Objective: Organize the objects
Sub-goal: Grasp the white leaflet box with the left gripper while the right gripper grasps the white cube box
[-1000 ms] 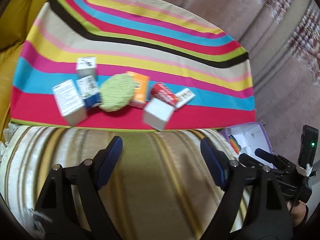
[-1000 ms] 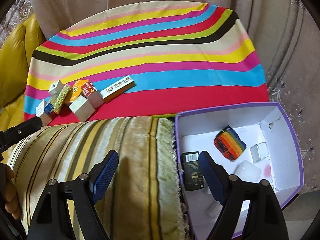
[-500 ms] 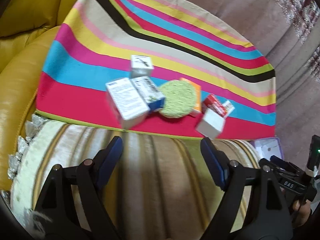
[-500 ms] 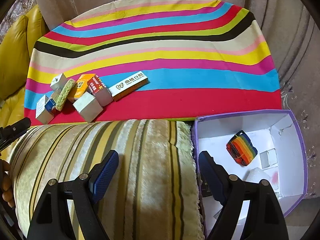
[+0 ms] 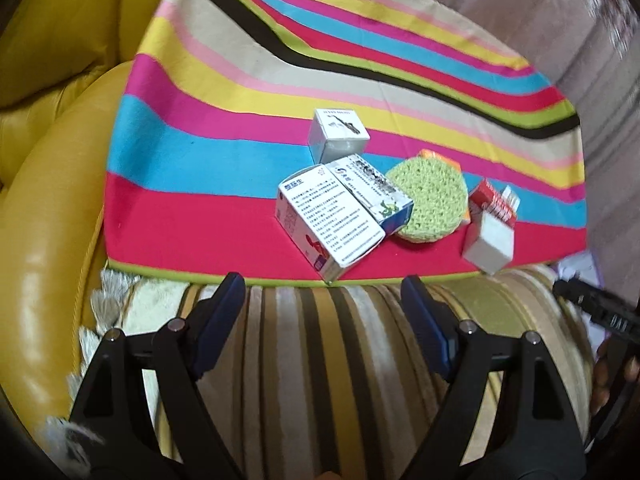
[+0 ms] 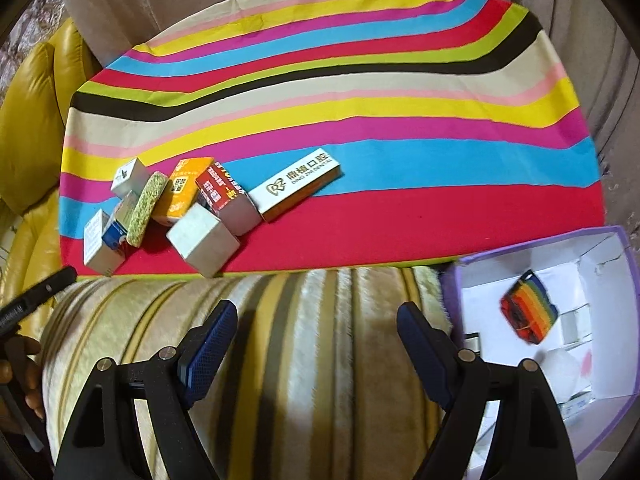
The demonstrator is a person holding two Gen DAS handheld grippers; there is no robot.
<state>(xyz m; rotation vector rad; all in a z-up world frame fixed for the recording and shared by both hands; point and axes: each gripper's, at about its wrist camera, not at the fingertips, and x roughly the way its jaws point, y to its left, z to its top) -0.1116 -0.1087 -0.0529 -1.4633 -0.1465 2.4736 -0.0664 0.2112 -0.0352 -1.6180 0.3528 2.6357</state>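
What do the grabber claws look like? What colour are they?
Each gripper, left and right, has two black plastic arms shaped like triangles with silver screws. The fingertips wear dark blue bumpy pads. A bare hand holds one handle.

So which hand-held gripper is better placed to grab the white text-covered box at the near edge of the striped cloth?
Left. The left hand-held gripper is open and lined up just short of the white box. The right hand-held gripper is also open, but that box sits far to its left.
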